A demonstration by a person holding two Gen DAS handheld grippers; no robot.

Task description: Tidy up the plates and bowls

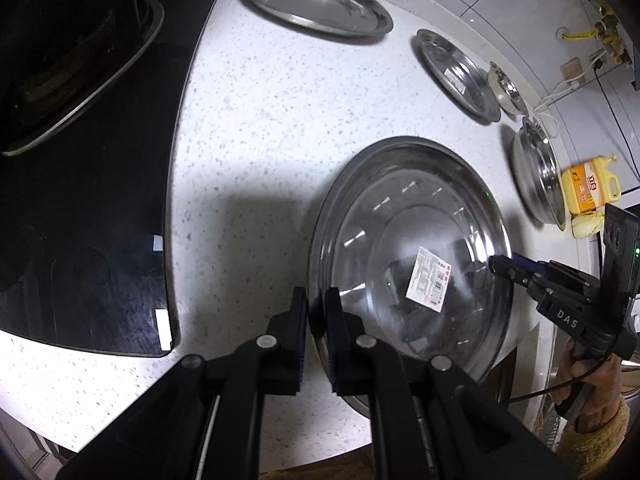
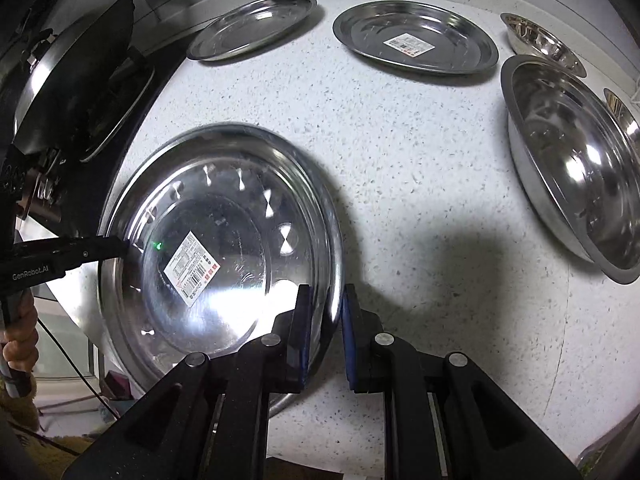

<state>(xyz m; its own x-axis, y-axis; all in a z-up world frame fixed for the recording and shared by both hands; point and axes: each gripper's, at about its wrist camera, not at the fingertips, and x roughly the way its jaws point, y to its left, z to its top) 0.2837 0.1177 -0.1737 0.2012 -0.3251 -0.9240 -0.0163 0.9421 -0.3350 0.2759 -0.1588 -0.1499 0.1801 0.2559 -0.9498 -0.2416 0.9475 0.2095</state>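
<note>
A large steel bowl with a white label inside sits low over the speckled white counter, its near side past the front edge. My left gripper is shut on its rim, one finger inside and one outside. My right gripper is shut on the opposite rim of the same bowl. Each view shows the other gripper's tips at the far rim: the right gripper and the left gripper. I cannot tell whether the bowl rests on the counter or hangs just above it.
Along the back lie a flat steel plate, a labelled plate and a small bowl. A medium bowl stands at the right. A black hob with a dark pan is left; a yellow bottle is right.
</note>
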